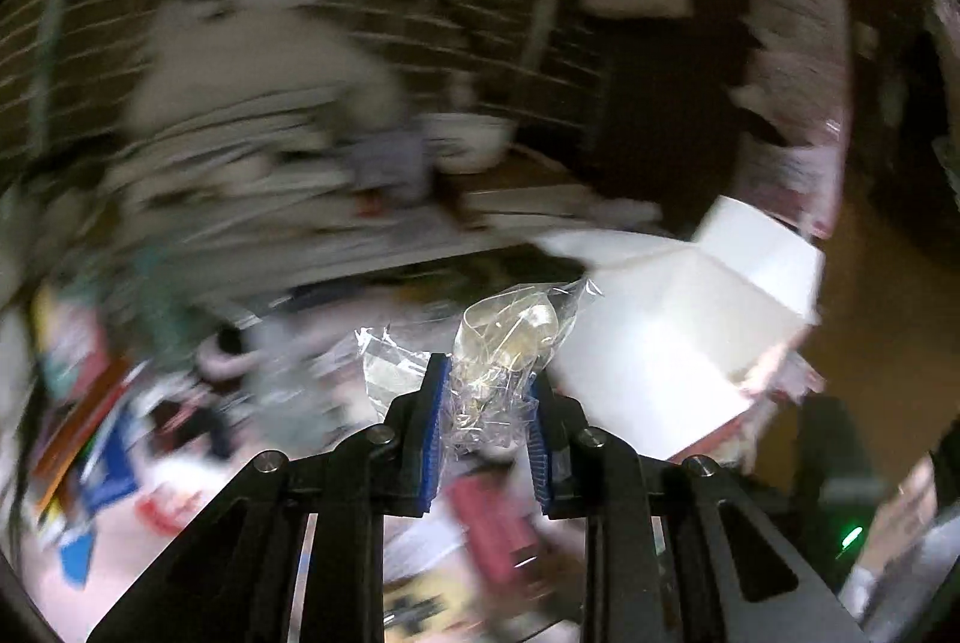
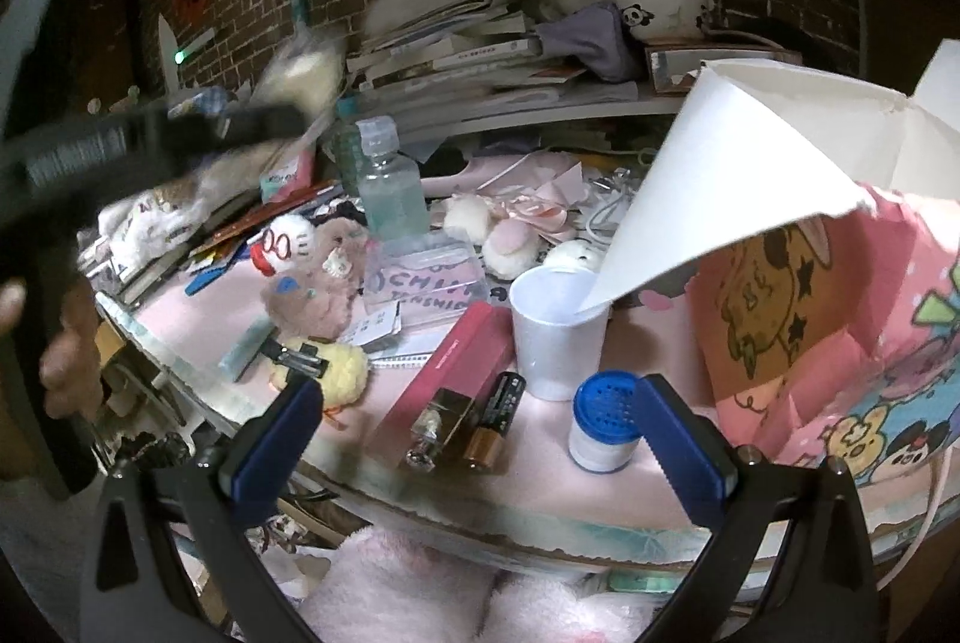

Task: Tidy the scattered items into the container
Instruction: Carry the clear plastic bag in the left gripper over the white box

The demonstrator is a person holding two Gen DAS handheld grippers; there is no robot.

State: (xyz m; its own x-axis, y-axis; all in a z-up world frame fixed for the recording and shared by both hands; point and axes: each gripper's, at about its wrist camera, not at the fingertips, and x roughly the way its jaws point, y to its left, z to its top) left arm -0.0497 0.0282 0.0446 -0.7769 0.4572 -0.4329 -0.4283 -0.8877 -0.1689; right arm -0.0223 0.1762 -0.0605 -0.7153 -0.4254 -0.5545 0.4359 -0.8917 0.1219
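Note:
My left gripper (image 1: 487,385) is shut on a crinkled clear plastic packet (image 1: 510,343) and holds it in the air, just left of the open white-lined box (image 1: 678,319). The left view is motion-blurred. My right gripper (image 2: 480,403) is open and empty above the desk's near edge. Between its fingers lie a blue-capped white shaker (image 2: 603,421), a battery (image 2: 495,418), a gold lipstick (image 2: 438,421) and a red box (image 2: 444,373). The same pink cartoon-printed box (image 2: 840,331) with white flaps stands at the right. The left gripper shows blurred at the upper left (image 2: 150,132).
A white paper cup (image 2: 558,325), a clear bottle (image 2: 387,181), plush toys (image 2: 312,277), a yellow chick (image 2: 336,367) and a card holder (image 2: 426,271) crowd the pink desk (image 2: 198,307). Stacked books (image 2: 456,54) and a panda bowl (image 2: 660,12) sit behind, before a brick wall.

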